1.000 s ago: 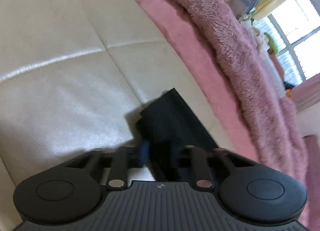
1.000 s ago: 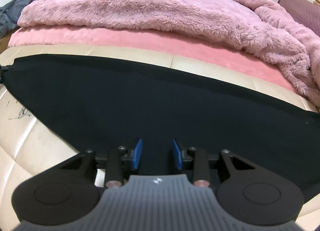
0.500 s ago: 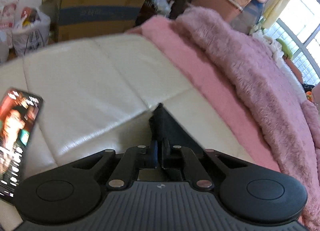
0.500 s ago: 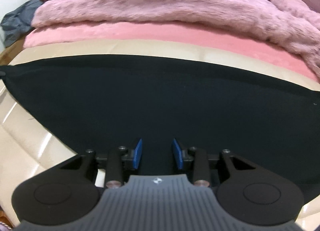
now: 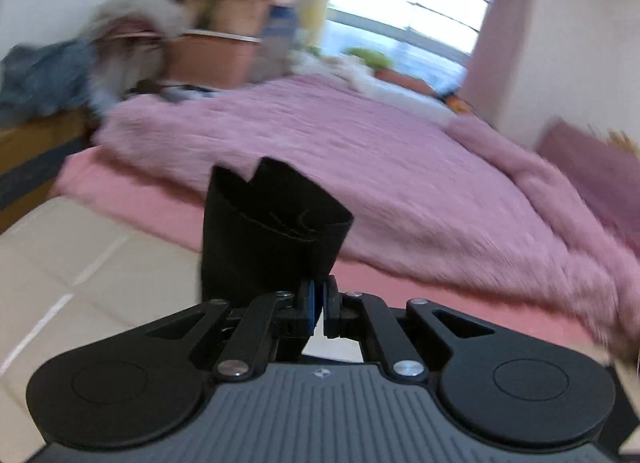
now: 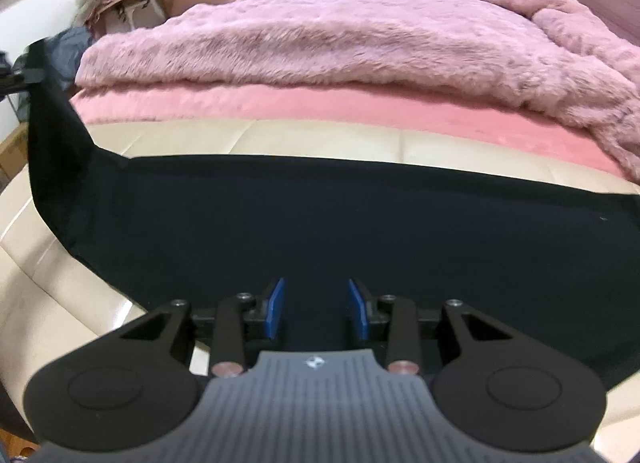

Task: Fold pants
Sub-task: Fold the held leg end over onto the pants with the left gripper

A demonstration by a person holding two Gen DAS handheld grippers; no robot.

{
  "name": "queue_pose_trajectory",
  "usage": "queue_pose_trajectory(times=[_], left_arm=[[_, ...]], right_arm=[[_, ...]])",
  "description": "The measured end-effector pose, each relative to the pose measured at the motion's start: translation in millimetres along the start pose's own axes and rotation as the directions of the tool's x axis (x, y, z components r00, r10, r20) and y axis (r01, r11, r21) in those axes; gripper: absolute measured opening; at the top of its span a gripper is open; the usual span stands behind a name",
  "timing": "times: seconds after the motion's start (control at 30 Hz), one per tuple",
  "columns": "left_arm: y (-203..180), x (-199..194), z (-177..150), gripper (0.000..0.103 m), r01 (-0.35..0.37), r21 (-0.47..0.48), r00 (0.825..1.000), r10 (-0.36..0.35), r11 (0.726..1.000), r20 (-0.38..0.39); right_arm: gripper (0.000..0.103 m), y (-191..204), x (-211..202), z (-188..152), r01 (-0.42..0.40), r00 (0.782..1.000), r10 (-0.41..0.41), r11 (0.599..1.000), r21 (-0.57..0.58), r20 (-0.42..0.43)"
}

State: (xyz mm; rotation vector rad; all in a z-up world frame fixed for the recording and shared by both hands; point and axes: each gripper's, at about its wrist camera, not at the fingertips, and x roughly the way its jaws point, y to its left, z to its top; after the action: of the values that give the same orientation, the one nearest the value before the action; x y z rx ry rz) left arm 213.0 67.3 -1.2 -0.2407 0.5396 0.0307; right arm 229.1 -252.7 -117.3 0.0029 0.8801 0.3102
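Observation:
The black pants point(image 6: 320, 223) lie flat across a cream leather surface point(image 6: 280, 139). My left gripper point(image 5: 319, 305) is shut on one end of the pants point(image 5: 272, 223) and holds it lifted off the surface; that raised end shows at the far left of the right wrist view point(image 6: 52, 111). My right gripper point(image 6: 316, 307) is open, its blue pads point(image 6: 276, 307) just above the near middle of the pants, with nothing between them.
A fluffy purple blanket point(image 6: 360, 35) over a pink sheet point(image 6: 320, 107) runs along the far side of the cream surface. Boxes, a basin and piled clothes point(image 5: 200, 51) stand beyond at the left. A window point(image 5: 400, 7) is behind the bed.
My left gripper closed on the end of the pants and lifted it, swinging up and toward the right. The right gripper has stayed open over the pants.

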Motion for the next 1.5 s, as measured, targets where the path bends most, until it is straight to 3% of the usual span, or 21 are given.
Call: queue_pose_trajectory(times=[0.13,0.2,0.27,0.33,0.37,0.4,0.5,0.6,0.7,0.83,1.0,1.03,1.07,1.1,1.13,1.2,1.3,1.43,1.5], left_arm=[[-59,28,-48,0.003,0.046,0.17,0.995,-0.029,0.984,-0.1],[-79,42,-83,0.003,0.092,0.24,0.977,-0.042,0.967,-0.207],[-89,54,-114,0.004,0.141,0.258,0.944,-0.051,0.956,-0.327],[-88,60,-131,0.008,0.166,0.221,0.913,-0.065,0.961,-0.402],[-84,59,-133,0.011,0.18,0.2,0.909,-0.086,0.963,-0.407],[-81,58,-130,0.016,0.198,0.175,0.906,-0.112,0.964,-0.409],[-66,63,-116,0.033,0.279,0.052,0.855,-0.223,0.959,-0.469],[-51,59,-107,0.036,0.329,-0.049,0.823,-0.312,0.943,-0.475],[-40,56,-92,0.047,0.342,-0.101,0.829,-0.35,0.934,-0.437],[-44,76,-79,0.047,0.277,-0.051,0.858,-0.271,0.959,-0.437],[-60,102,-86,0.049,0.27,0.022,0.844,-0.226,0.963,-0.486],[-62,106,-90,0.047,0.259,0.036,0.845,-0.209,0.965,-0.492],[-63,108,-93,0.034,0.245,0.046,0.847,-0.19,0.968,-0.496],[-61,108,-95,0.027,0.244,0.041,0.849,-0.193,0.969,-0.491],[-59,108,-95,0.025,0.25,0.021,0.848,-0.208,0.968,-0.488],[-50,109,-92,0.007,0.26,-0.038,0.834,-0.245,0.965,-0.494],[-36,110,-86,0.003,0.259,-0.102,0.832,-0.276,0.96,-0.481],[-15,105,-74,0.003,0.327,-0.244,0.797,-0.405,0.913,-0.448],[-8,105,-69,0.003,0.323,-0.265,0.796,-0.413,0.908,-0.443]], right_arm=[[0.032,-13,-13,-10,0.015,1.0,-0.015,0.999,0.033,0.004],[0.032,-20,-16,-15,0.023,1.0,-0.023,0.998,0.052,-0.005],[0.032,-27,-18,-21,0.026,1.0,-0.025,0.997,0.078,-0.016],[0.032,-30,-19,-26,0.026,0.999,-0.024,0.996,0.091,-0.028],[0.032,-30,-19,-29,0.025,0.999,-0.022,0.996,0.088,-0.03],[0.032,-29,-20,-31,0.024,0.999,-0.022,0.996,0.083,-0.031],[0.032,-26,-15,-35,0.014,0.999,-0.01,0.996,0.083,-0.041],[0.032,-22,-9,-36,-0.01,0.999,0.014,0.996,0.094,-0.046],[0.032,-16,-7,-35,-0.036,0.998,0.04,0.995,0.094,-0.039],[0.032,-8,-3,-31,-0.066,0.997,0.069,0.993,0.094,-0.029],[0.032,-2,6,-25,-0.087,0.996,0.09,0.992,0.096,-0.026],[0.032,-2,8,-24,-0.09,0.995,0.094,0.991,0.096,-0.028],[0.032,-2,9,-24,-0.092,0.995,0.095,0.991,0.095,-0.03],[0.032,-2,11,-23,-0.091,0.995,0.095,0.991,0.094,-0.031],[0.032,-3,11,-23,-0.092,0.995,0.095,0.991,0.093,-0.03],[0.032,-4,12,-22,-0.093,0.995,0.096,0.992,0.09,-0.028],[0.032,-5,15,-20,-0.101,0.994,0.103,0.991,0.091,-0.024],[0.032,-1,20,-12,-0.141,0.99,0.142,0.985,0.104,-0.004],[0.032,2,23,-7,-0.17,0.985,0.171,0.98,0.107,0.006]])
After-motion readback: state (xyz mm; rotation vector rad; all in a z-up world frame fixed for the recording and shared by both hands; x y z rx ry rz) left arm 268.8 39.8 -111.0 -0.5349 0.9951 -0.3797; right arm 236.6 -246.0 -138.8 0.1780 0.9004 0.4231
